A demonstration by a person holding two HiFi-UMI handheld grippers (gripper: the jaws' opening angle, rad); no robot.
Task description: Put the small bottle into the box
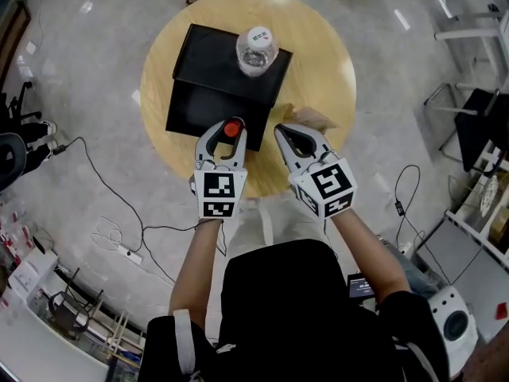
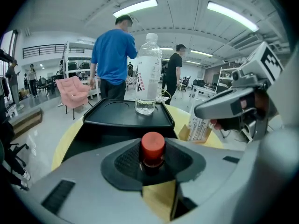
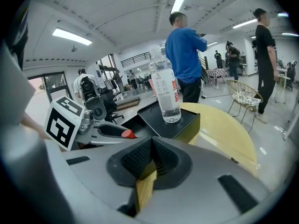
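While both grippers hang over the near side of the round table [image 1: 334, 62], only one has anything in it. Left gripper [image 1: 229, 126] is clamped on the small bottle [image 2: 153, 148]: you can see the red cap [image 1: 232, 129] poking up between the jaws, which sit partway apart and press on it from both sides. From the head view, that puts the small bottle around 6 o'clock from the table's middle, right at the near edge of the black box [image 1: 208, 110]. Can't tell if it's over the box or just short of it.

Right gripper [image 3: 152, 158] has its jaws together, nothing between them, just table wood showing underneath. It sits just beside the left one, roughly 5 o'clock on the table, the two close but apart.

Box takes up the middle and 11 o'clock part of the table. A big bottle [image 1: 256, 50] of clear plastic stands upright on the box's flat top at the 12 o'clock end, well apart from both grippers. Behind it a person in a blue shirt [image 2: 113, 55] stands, back turned.
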